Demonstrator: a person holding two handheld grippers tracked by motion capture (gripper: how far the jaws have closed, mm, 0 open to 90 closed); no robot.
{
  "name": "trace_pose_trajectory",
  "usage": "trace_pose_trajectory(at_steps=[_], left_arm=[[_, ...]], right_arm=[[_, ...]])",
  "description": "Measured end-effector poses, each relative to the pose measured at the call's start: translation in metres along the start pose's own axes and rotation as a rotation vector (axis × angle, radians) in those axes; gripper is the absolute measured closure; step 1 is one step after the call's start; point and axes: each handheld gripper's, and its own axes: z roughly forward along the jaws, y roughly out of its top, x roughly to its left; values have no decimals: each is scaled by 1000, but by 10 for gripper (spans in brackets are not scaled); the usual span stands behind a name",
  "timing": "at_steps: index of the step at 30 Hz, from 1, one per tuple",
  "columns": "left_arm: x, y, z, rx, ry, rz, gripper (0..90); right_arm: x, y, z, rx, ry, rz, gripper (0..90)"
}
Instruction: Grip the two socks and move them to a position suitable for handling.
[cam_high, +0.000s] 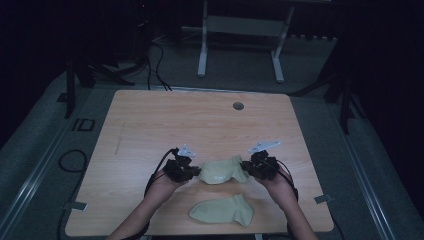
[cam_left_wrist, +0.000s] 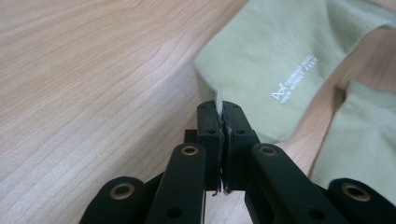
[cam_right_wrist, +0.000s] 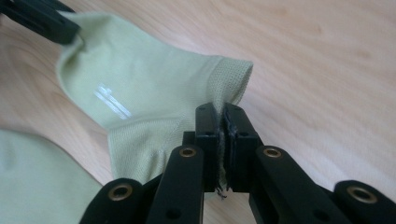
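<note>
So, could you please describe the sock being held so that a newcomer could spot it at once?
On the wooden table, look between the two grippers near the front edge. The held sock is pale green, pinched at each end, with small white lettering; its twin, the other sock, lies flat and untouched nearer the person.

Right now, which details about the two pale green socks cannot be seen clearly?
- High view: held pale green sock, ends covered by left gripper and right gripper.
- Left gripper view: white print too small to read.
- Right gripper view: second pale green sock cut off by edge.
</note>
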Motion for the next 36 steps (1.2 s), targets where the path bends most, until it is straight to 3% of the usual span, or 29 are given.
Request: trace_pose_trajectory(at_steps=[10,11,12,13,15,16,18,20,23,27,31,34,36], left_arm=[[7,1,21,19,-5,-14,873],[7,1,28,48,-49,-30,865],[7,2,28,56,-49,-28,831],[6,2,25,40,-36,-26,732],[5,4,17,1,-1,-25,620],[4,5,12,-20,15,-23,580],[1,8,2,-56,28,-12,580],[-4,13,-5,-84,21,13,582],[-12,21,-6,-99,-17,26,674],[-15,27,11,-42,-24,31,878],[-11,24,31,39,-23,32,894],[-11,17,32,51,-30,40,891],[-10,13,29,60,-9,56,890]], right_arm=[[-20,-19,26,65,-5,53,853],[-21,-20,30,82,-5,52,837],[-21,-20,32,91,-4,44,797],[-20,-20,32,99,-2,46,745],[-19,-18,30,87,-8,42,687],[-19,-17,28,82,-8,37,670],[-17,-14,24,77,-12,31,662],[-14,-12,21,67,-11,25,661],[-9,-8,18,49,-10,22,681],[-5,-7,19,45,-6,13,765],[-3,-10,25,61,-13,-1,787],[-4,-15,28,76,-13,-2,786],[-5,-19,29,88,-13,-3,787]])
